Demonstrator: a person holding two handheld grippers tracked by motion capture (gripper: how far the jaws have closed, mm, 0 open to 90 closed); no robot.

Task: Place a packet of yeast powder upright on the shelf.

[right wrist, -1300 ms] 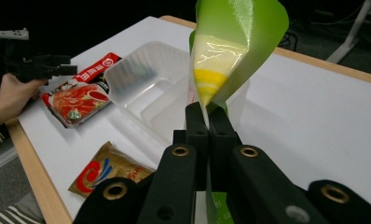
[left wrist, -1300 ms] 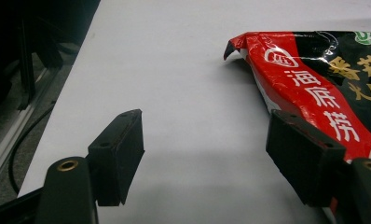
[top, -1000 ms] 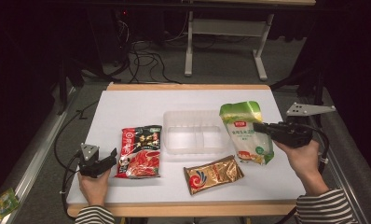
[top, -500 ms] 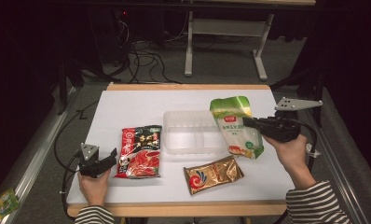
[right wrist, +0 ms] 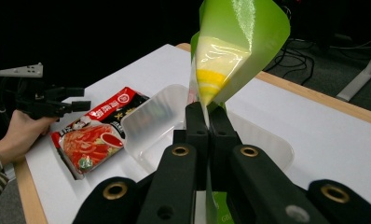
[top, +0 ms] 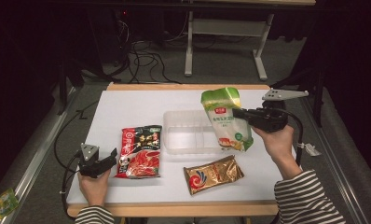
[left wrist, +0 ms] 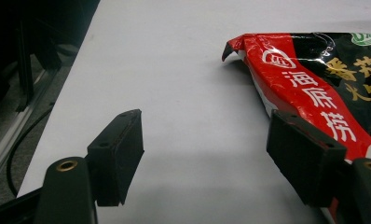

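Nearest, at the near left of the table (top: 127, 100): left gripper (top: 110, 156) resting low, jaws spread wide with nothing between them, just beside the red packet (top: 140, 151), whose red edge (left wrist: 309, 88) lies by one of the jaws. Flat on the table further right, the gold packet (top: 213, 173), apart from both grippers.

Past that, right gripper (top: 237, 113) clamped tight on the edge of the green-and-white pouch (top: 226, 122), pads pinching the thin film (right wrist: 207, 109) with no gap left. Pouch lifted off the table, long axis steeply tilted, green top up and away, lower end hanging toward the near right corner of the clear tray (top: 189, 132).

Deciding relation: tray directly to the left of the held pouch, touching or nearly under its lower end, open side up (right wrist: 148, 123). Right hand far nearer to the tray's right compartment than the left. Judged next: carry leftward over the rim, lay the long axis along the tray, then release.
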